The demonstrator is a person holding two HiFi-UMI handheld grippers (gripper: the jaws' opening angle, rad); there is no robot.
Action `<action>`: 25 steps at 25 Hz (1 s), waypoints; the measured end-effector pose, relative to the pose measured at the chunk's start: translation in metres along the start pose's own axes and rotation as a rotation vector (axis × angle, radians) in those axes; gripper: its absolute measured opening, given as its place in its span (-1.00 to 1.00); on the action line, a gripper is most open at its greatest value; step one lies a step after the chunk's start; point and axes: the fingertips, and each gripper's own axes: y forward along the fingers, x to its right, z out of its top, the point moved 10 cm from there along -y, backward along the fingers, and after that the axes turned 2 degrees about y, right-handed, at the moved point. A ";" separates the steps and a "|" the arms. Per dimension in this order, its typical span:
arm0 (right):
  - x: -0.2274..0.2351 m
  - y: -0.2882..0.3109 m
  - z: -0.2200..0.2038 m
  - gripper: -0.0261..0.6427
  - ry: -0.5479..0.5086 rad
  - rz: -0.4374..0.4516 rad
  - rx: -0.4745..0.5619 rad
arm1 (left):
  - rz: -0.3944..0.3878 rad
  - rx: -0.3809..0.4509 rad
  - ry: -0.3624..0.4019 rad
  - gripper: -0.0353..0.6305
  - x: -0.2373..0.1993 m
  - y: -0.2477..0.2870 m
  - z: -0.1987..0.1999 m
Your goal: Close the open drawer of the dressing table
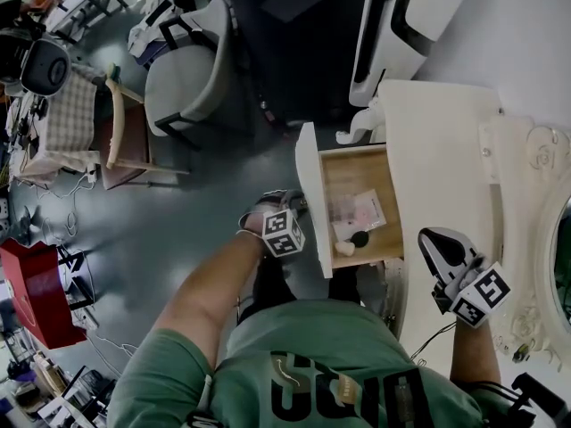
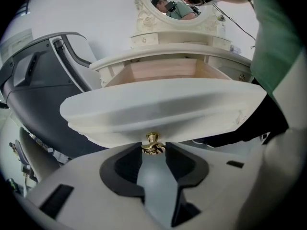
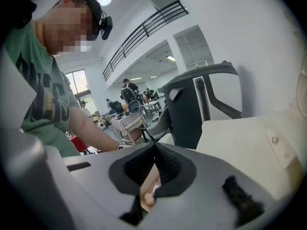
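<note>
The cream dressing table (image 1: 437,150) stands at the right of the head view with its drawer (image 1: 352,172) pulled out toward me. Inside lie a paper (image 1: 361,210) and two small items. My left gripper (image 1: 299,208) is at the curved drawer front (image 2: 158,107). Its fingertips close on either side of the brass knob (image 2: 152,143), so my left gripper (image 2: 153,146) grips it. My right gripper (image 1: 428,237) hovers over the tabletop beside the drawer. In the right gripper view my right gripper (image 3: 154,147) has its pads meeting at the tips, with nothing held.
An oval mirror (image 2: 177,6) in a carved frame rises at the back of the table. A large black and white machine (image 1: 393,25) stands beside the table. A grey armchair (image 1: 183,74), a wooden chair (image 1: 120,136) and a red box (image 1: 36,288) stand on the floor at the left.
</note>
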 end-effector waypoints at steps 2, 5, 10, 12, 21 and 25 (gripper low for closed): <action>0.001 0.001 0.000 -0.89 -0.002 0.000 0.002 | 0.003 0.003 0.008 -0.46 0.000 0.000 0.001; 0.002 0.000 -0.001 -0.89 0.003 -0.003 0.004 | -0.009 0.009 0.007 -0.46 -0.001 0.000 0.001; 0.002 -0.001 -0.006 -0.89 0.007 -0.008 0.008 | -0.014 0.010 0.004 -0.47 -0.001 0.002 0.000; 0.002 -0.002 -0.007 -0.89 0.008 -0.009 0.009 | -0.013 0.009 0.000 -0.47 0.000 0.002 0.001; 0.001 -0.008 -0.010 -0.89 0.007 -0.020 0.015 | -0.009 0.011 -0.013 -0.47 0.000 0.004 0.006; 0.001 -0.009 -0.014 -0.89 0.032 -0.021 0.025 | -0.008 0.011 -0.012 -0.47 0.000 0.006 0.009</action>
